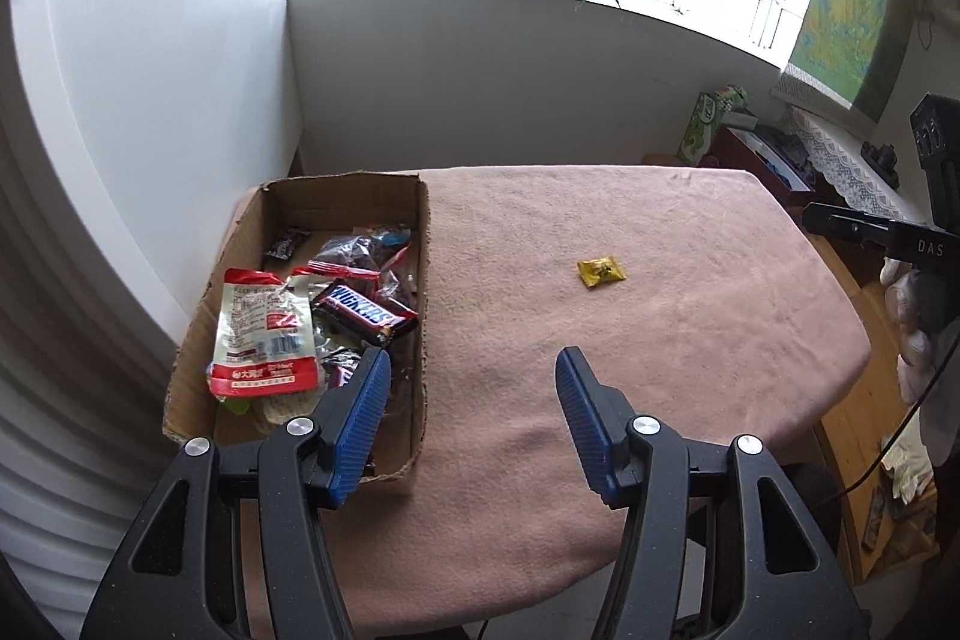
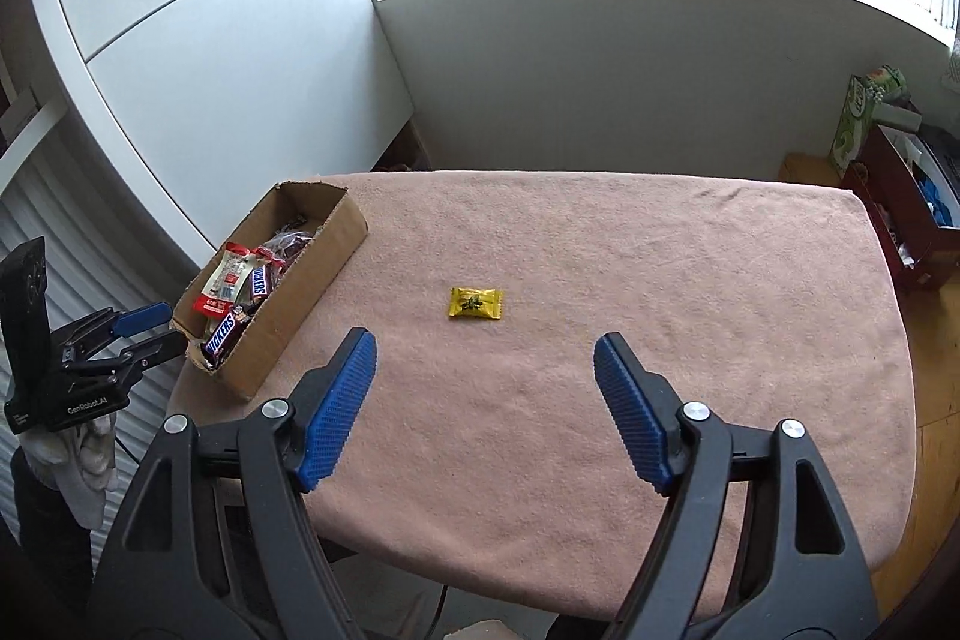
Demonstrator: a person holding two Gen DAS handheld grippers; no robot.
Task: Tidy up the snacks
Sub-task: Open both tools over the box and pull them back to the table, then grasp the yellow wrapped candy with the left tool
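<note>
The yellow candy is lying alone mid-table; the cardboard box is sitting at its left edge; left gripper and right gripper are both released, gripping nothing

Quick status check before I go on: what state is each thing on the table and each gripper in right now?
Open-topped brown cardboard box: upright, holding wrapped snacks.
Brown Snickers bar: lying inside the box.
Small yellow wrapped candy: alone on the pink cloth, outside the box.
Left gripper: open, empty.
Right gripper: open, empty, facing the candy.
</note>
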